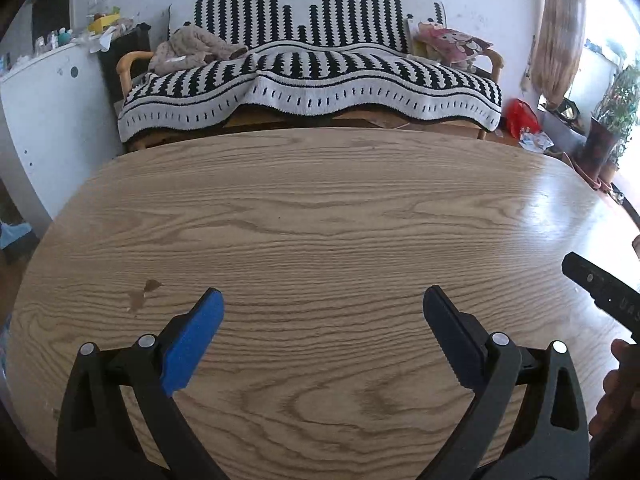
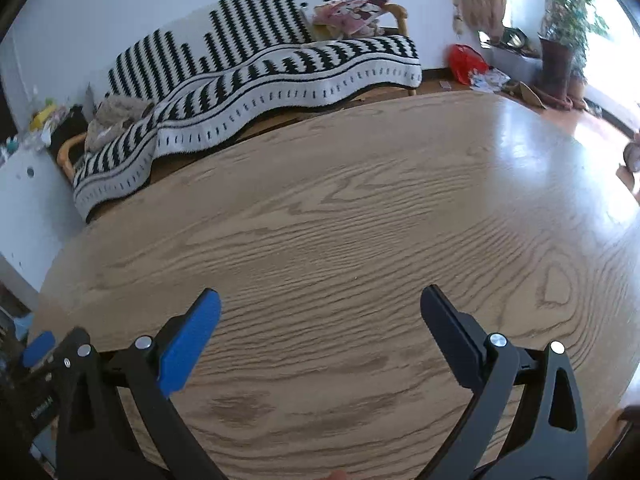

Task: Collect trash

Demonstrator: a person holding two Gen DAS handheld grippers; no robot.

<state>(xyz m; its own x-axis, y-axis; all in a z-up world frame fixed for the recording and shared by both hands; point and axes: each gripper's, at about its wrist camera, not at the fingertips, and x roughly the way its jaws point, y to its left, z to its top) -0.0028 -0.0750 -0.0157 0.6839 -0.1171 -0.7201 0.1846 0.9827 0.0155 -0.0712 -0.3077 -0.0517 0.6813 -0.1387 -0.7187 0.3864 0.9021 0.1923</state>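
My left gripper [image 1: 323,300] hovers open over a bare wood-grain table [image 1: 320,208], nothing between its blue-padded fingers. My right gripper [image 2: 320,300] is open too, above the same table [image 2: 360,220], with nothing held. A part of the right gripper [image 1: 600,288] pokes in at the right edge of the left wrist view, with a hand [image 1: 616,384] behind it. A part of the left gripper [image 2: 44,356] shows at the lower left of the right wrist view. No trash lies on the tabletop in either view. A small brown stain [image 1: 144,292] marks the table near the left fingertip.
Behind the table stands a sofa with a black-and-white blanket [image 1: 312,68], a plush toy [image 1: 192,48] and a cushion [image 1: 448,44]. A white cabinet [image 1: 48,112] is at the left. On the floor to the right lie a red bag [image 2: 464,62], scattered papers [image 2: 490,78] and a potted plant [image 2: 560,52].
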